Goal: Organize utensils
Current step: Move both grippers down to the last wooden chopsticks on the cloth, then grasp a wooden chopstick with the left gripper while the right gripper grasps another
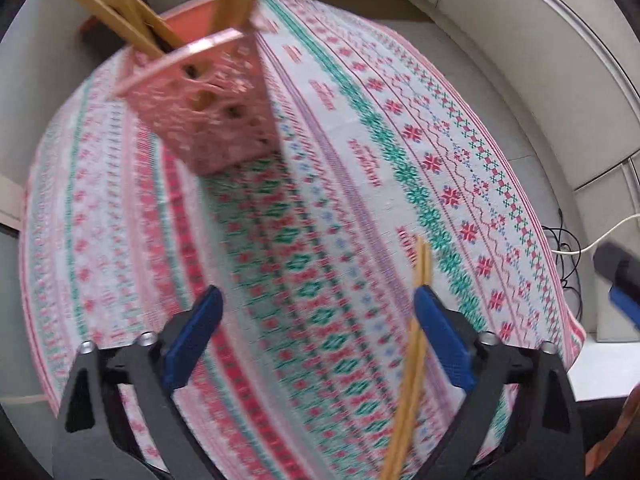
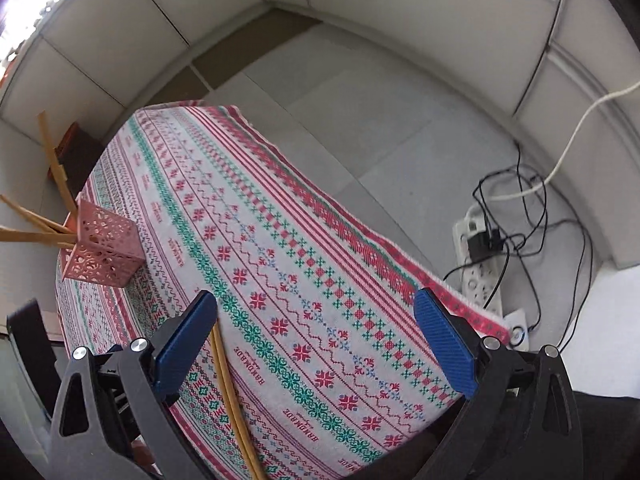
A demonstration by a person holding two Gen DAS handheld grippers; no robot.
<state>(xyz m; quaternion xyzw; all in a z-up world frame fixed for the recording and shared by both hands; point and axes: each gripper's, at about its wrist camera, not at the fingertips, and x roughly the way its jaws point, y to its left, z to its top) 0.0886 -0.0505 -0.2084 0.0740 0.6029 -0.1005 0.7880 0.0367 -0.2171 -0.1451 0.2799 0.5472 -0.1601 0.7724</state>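
A pink perforated holder stands on the patterned tablecloth with several wooden utensils sticking out of it. It is also at the left of the right wrist view, where the holder is farther off. A pair of yellow chopsticks lies on the cloth, by the right finger of my left gripper, which is open above the cloth and holds nothing. My right gripper is open and holds nothing, with the chopsticks just inside its left finger. A black and blue part of the right gripper shows at the right edge.
The table's right edge drops to a grey floor. A white power strip with black cables lies there. White wall panels enclose the corner. A red-brown object stands behind the holder.
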